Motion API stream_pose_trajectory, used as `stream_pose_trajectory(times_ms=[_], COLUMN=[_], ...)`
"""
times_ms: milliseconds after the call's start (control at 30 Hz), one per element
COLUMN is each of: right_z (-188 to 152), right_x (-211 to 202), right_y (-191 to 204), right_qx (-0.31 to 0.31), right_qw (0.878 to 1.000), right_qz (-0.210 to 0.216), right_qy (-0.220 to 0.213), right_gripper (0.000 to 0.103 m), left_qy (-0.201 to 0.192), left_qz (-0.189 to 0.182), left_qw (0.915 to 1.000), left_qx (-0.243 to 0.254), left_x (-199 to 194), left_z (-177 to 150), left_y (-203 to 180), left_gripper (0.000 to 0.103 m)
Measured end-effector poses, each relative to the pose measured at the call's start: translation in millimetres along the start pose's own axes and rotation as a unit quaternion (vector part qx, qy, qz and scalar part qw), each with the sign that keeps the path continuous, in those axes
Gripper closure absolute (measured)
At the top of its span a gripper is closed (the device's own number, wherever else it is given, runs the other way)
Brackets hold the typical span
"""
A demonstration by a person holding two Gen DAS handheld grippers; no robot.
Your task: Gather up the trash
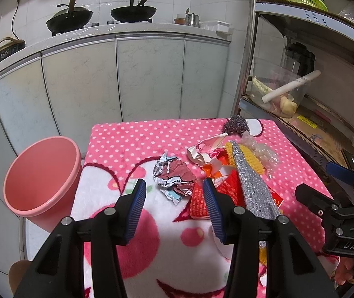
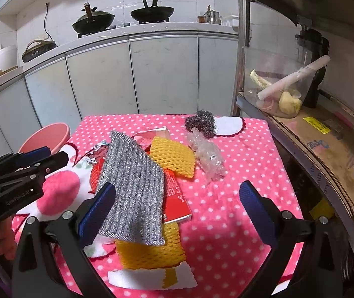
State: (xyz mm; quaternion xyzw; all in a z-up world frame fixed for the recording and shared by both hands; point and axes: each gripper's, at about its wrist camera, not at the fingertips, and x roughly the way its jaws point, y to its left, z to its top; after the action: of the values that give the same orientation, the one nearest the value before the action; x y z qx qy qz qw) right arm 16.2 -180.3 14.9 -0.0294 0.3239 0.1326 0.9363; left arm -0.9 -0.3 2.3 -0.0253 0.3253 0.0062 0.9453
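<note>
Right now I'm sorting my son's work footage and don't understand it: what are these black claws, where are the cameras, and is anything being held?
They are handheld two-finger grippers, one in each of a person's hands, with a camera on each looking along its fingers. In the left gripper's view, a crumpled foil wrapper lies just ahead; its jaws are open and empty. The right gripper is open too, above a silver scouring cloth, yellow foam netting and a red packet. All lie on a pink polka-dot blanket. A pink bin stands beside it.

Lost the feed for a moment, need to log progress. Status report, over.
Left gripper open, empty, short of crumpled wrapper. Right gripper open, empty, over trash pile. Pink bin at table's left. Silver cloth covers red packet.
</note>
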Motion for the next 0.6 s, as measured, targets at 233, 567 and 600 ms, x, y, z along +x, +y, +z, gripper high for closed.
stream_pose_trajectory(times_ms=[233, 567, 600], right_z=[0.2, -0.3, -0.3], right_x=[0.2, 0.2, 0.2], right_y=[0.1, 1.6, 1.6], right_qx=[0.0, 0.0, -0.001], right_qw=[1.0, 1.0, 1.0], right_qz=[0.0, 0.001, 0.001], right_qy=[0.001, 0.001, 0.001], right_gripper=[0.003, 0.003, 0.003], left_qy=[-0.001, -0.001, -0.001], left_qz=[-0.001, -0.001, -0.001], left_qw=[1.0, 1.0, 1.0], left_qx=[0.0, 0.0, 0.0], left_x=[-0.4, -1.8, -2.1], left_z=[0.4, 0.6, 0.9], left_y=[-0.8, -2.3, -2.8], left_gripper=[0.056, 0.056, 0.056])
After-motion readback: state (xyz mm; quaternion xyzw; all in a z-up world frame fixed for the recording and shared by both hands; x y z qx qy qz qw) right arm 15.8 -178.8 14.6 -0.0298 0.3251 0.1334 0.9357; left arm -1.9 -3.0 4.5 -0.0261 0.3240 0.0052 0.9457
